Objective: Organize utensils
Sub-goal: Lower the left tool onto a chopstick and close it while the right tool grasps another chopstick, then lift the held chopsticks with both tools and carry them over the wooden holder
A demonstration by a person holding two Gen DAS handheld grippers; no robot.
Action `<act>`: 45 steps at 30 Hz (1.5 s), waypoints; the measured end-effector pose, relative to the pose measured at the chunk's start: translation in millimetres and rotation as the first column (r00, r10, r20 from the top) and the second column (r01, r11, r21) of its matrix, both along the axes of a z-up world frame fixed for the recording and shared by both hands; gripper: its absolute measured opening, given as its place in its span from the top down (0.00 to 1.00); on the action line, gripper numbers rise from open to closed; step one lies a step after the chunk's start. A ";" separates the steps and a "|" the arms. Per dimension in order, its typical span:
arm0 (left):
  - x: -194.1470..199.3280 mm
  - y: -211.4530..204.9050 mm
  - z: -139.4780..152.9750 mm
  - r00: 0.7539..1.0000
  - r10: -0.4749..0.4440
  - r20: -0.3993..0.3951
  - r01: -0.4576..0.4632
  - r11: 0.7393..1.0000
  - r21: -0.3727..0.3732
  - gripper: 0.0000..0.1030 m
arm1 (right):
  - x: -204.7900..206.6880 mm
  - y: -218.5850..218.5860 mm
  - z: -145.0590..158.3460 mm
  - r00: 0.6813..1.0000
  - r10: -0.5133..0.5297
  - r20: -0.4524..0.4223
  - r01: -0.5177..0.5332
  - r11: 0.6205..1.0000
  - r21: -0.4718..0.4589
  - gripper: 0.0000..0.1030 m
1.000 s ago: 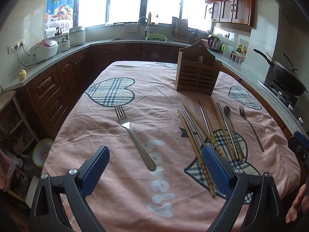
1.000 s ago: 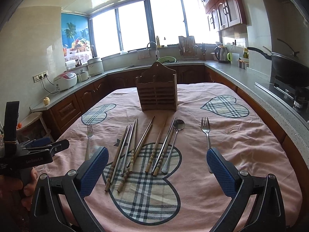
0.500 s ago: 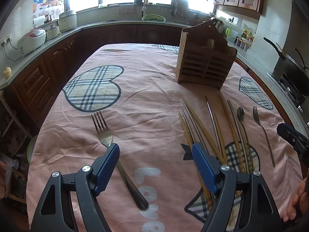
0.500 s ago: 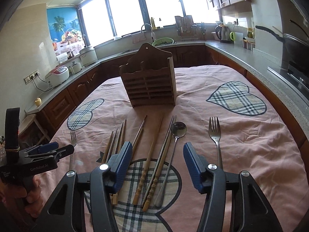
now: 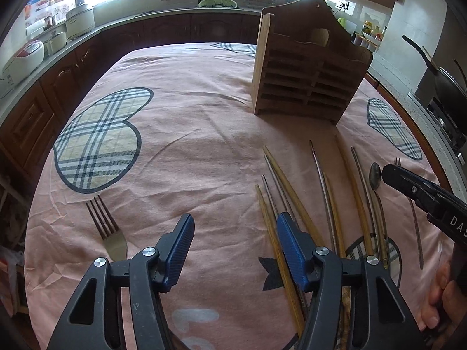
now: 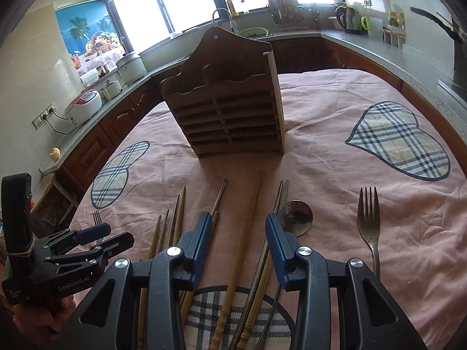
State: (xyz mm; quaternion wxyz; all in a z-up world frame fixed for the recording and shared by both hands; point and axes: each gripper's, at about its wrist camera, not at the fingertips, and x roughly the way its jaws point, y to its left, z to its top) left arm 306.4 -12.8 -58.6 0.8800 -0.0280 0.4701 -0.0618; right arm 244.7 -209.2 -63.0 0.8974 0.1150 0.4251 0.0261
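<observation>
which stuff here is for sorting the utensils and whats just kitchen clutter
For the job: wooden holder, chopsticks, spoon, right fork, left fork.
Just lying about: rice cooker, kettle, wok.

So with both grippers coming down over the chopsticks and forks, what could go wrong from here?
The right hand-held gripper is closing over one wooden chopstick lying close among the others; it could pinch or drag a neighbour too. The left hand-held gripper is closing with only tablecloth between its pads, beside the fork, and could bunch the cloth.
</observation>
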 end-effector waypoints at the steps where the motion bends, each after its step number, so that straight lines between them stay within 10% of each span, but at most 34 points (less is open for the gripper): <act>1: 5.3 -0.6 -2.7 1.000 0.000 -0.012 0.000 1.000 -0.008 0.46 | 5.2 -1.6 -3.3 1.000 0.000 -0.009 0.000 1.000 0.005 0.63; 27: 37.5 -18.2 -26.5 0.994 -0.093 -0.056 0.091 0.995 -0.038 0.94 | 87.7 -6.3 -48.7 0.991 0.016 -0.133 -0.024 0.998 -0.060 0.93; 45: -36.0 36.9 62.0 0.995 -0.050 0.083 0.066 0.977 -0.203 0.96 | 20.0 -4.6 52.0 0.997 0.052 0.060 -0.056 0.996 0.069 0.96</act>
